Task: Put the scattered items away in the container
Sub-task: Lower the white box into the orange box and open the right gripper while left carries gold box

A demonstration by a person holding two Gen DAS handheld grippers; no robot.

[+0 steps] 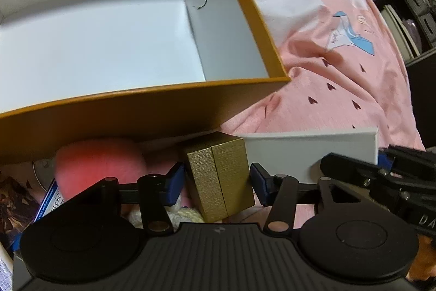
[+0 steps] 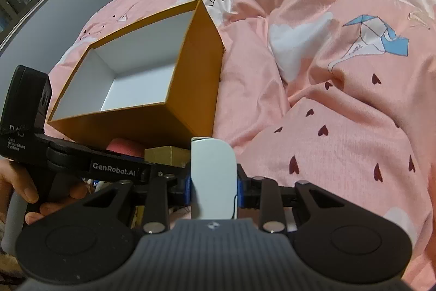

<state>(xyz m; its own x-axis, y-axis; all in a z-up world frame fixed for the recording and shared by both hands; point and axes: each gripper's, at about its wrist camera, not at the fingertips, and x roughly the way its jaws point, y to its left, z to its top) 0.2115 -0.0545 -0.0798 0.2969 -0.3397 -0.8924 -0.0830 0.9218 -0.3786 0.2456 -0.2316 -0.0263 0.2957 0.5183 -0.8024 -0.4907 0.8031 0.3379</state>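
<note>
My left gripper [image 1: 217, 179] is clamping a gold box [image 1: 220, 176] between its blue pads, just in front of the near wall of the orange box [image 1: 141, 111], which is sitting open on the pink bedspread [image 1: 340, 67]. My right gripper [image 2: 214, 188] is squeezing a white box [image 2: 212, 179] just beside the orange box's near right corner. A pink puff [image 1: 100, 165] is lying against the near wall.

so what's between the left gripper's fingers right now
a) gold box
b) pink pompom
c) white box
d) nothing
a: in the left wrist view the gold box sits between the blue pads of the left gripper; the white box is in the right gripper.
</note>
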